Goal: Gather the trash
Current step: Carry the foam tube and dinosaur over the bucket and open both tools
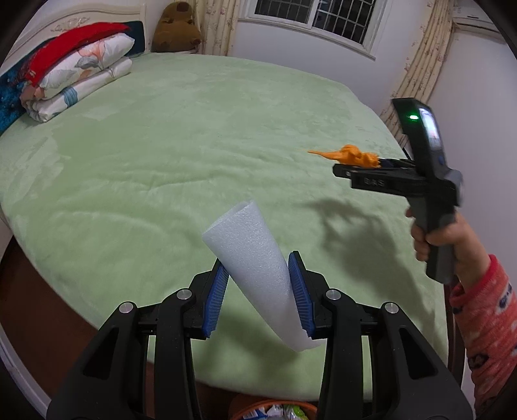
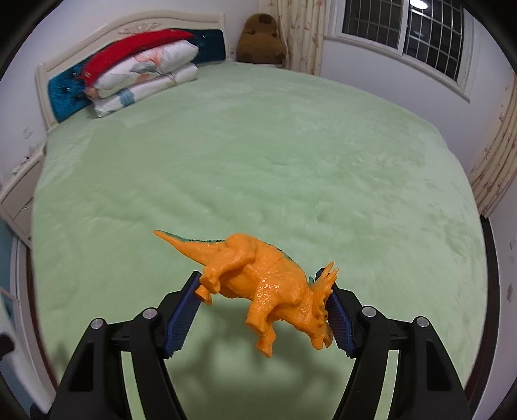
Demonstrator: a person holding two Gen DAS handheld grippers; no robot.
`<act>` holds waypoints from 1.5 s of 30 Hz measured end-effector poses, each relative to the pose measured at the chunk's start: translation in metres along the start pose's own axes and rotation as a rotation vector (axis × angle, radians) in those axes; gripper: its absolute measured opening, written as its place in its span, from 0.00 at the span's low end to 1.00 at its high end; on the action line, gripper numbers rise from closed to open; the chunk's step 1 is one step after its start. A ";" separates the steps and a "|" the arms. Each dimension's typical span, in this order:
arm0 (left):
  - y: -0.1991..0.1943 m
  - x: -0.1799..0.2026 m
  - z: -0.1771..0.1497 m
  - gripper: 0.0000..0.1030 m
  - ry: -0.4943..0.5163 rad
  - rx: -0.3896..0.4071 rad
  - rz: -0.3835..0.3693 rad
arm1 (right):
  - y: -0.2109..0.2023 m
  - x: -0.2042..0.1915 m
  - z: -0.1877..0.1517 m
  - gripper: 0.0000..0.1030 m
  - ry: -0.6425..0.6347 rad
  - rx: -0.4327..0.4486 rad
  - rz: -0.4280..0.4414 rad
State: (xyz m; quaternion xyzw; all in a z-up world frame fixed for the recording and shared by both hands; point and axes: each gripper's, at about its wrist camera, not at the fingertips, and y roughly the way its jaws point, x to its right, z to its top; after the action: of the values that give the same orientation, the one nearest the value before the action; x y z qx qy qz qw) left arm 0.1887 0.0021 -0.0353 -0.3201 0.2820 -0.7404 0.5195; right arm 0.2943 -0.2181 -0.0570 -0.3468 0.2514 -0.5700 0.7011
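The left hand-held gripper [image 1: 258,290] pinches a light, squashy foam sheet [image 1: 255,268] near its lower end, while the right hand-held gripper [image 2: 258,310] clamps a stiff, probably hollow toy dinosaur [image 2: 261,284] head to hind leg.

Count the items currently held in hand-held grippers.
2: a curled white foam sheet in the left hand-held gripper, an orange plastic dinosaur in the right hand-held gripper.

Both wrist views look forward and down along their own fingers, close above the green bed [image 1: 194,135], toward the headboard [image 2: 135,29]. Left view sits at the foot edge, right gripper [image 1: 355,168] at its right. Shared: pillows [image 2: 145,74], plush toy [image 1: 176,27], window [image 2: 404,32].
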 end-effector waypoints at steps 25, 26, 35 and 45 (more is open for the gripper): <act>-0.045 0.030 -0.230 0.37 0.018 -0.215 -0.019 | -0.190 -0.101 -0.292 0.68 0.015 -0.076 0.249; -0.039 0.028 -0.241 0.37 0.009 -0.242 -0.022 | -0.189 -0.104 -0.302 0.68 0.011 -0.092 0.247; 0.010 0.026 -0.318 0.37 -0.025 -0.446 -0.042 | -0.154 -0.130 -0.375 0.68 0.026 -0.283 0.283; 0.057 0.025 -0.362 0.37 -0.034 -0.585 -0.003 | -0.102 -0.144 -0.407 0.68 0.085 -0.423 0.257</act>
State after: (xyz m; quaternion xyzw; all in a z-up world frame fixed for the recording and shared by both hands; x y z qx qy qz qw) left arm -0.0620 -0.0079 -0.3039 -0.4693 0.4743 -0.6229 0.4085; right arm -0.1059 -0.1705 -0.2426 -0.4269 0.4363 -0.4248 0.6685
